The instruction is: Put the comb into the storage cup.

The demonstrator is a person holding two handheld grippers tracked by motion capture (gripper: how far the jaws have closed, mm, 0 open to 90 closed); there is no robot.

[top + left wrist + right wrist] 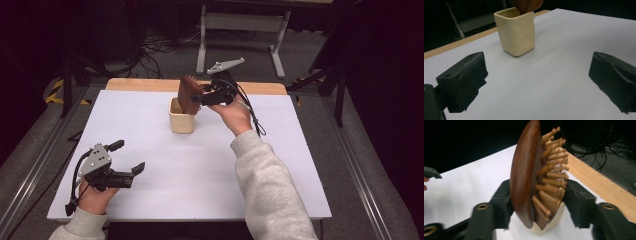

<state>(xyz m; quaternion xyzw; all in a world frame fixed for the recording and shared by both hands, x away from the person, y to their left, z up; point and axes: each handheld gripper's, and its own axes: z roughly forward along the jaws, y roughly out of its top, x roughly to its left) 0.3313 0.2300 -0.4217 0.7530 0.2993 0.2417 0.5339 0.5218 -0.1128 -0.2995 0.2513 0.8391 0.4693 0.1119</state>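
White tabletop point(165, 150) w/ a light wood strip point(145, 84) running along its far edge, same strip showing as a tan band point(604, 185) in the right gripper view and at the back edge point(461, 42) in the left gripper view. Behind the table, a grey metal stand point(240, 22) is sitting on the grey floor point(165, 62), approx centred, feet spreading toward the table. Bundle of black cables point(155, 47) is lying on the floor left of that stand. Yellow/black hazard tape point(57, 92) is peeking out near the table's far left corner. Metal rails point(35, 165) are running along the floor on both sides, other one at right point(357, 175). Background's going dark, can't tell much else.
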